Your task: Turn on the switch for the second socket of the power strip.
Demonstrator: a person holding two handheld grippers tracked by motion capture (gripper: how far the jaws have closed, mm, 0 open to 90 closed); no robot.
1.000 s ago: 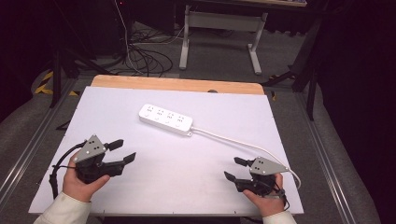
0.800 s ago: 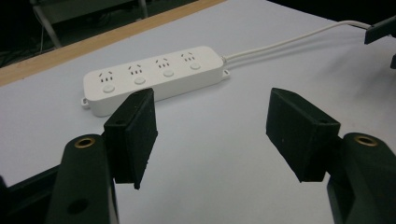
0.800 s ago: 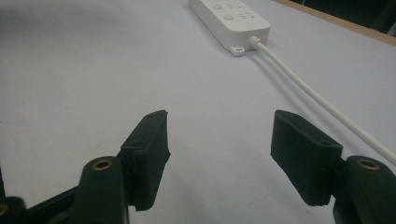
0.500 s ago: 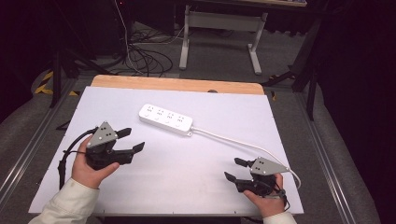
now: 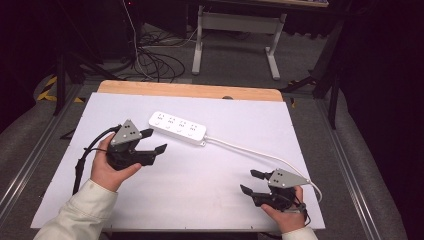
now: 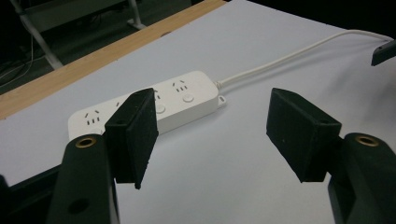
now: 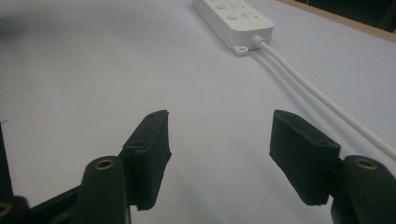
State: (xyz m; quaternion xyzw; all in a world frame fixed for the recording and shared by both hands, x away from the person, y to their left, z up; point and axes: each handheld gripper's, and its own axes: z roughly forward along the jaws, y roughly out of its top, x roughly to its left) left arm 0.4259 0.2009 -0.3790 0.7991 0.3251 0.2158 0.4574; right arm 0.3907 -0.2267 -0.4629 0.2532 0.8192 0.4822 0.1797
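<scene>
A white power strip lies flat across the far middle of the white table. Its white cord runs off to the right edge. My left gripper hovers open just left of the strip, pointing at it. In the left gripper view the strip lies beyond the left gripper, whose jaws have just closed a little with nothing between them. My right gripper rests open near the front right edge. In the right gripper view the right gripper has bare table between its jaws, with the strip far ahead.
The cord passes close to the right gripper's outer side. A wooden strip borders the table's far edge. Beyond it, tangled cables and a desk frame stand on the floor.
My left hand has lifted and moved right and away from me, toward the power strip. The right hand has stayed put.
</scene>
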